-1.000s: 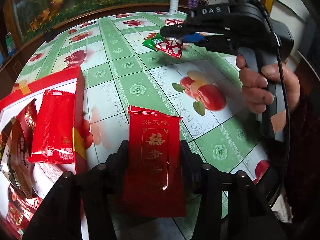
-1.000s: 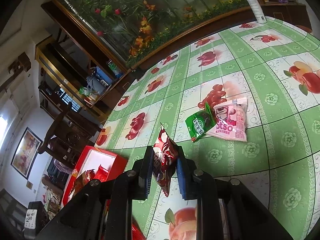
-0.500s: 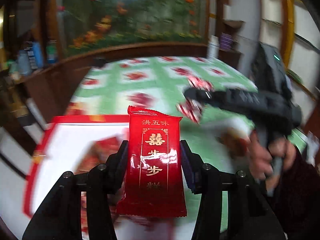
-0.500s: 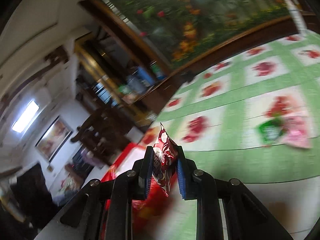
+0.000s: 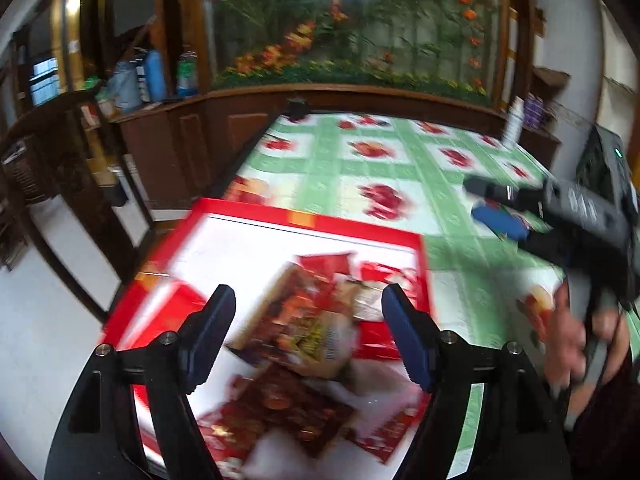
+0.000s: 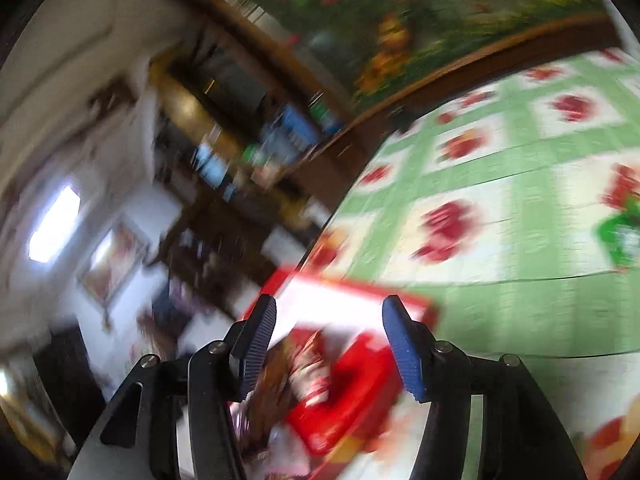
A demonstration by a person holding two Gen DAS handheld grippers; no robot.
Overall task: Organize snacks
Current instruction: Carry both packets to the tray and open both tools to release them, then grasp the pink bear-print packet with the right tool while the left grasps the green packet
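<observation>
A red box with a white inside (image 5: 256,240) lies on the table's near left corner and holds several red and brown snack packets (image 5: 304,320). My left gripper (image 5: 308,320) is open and empty above the box. My right gripper (image 6: 328,332) is open and empty over the same box (image 6: 352,292), with red packets (image 6: 348,392) blurred below it. The right gripper also shows in the left wrist view (image 5: 500,208), to the right of the box. A green packet (image 6: 620,236) lies on the table at the far right.
The table has a green and white checked cloth with fruit prints (image 5: 380,168). Dark wooden cabinets (image 5: 192,132) with bottles stand beyond its left and far edges. A white bottle (image 5: 514,120) stands at the far right corner. Both views are motion-blurred.
Both grippers swung left over the red box and opened. The red packet left my left gripper and the red-and-white packet left my right gripper.
</observation>
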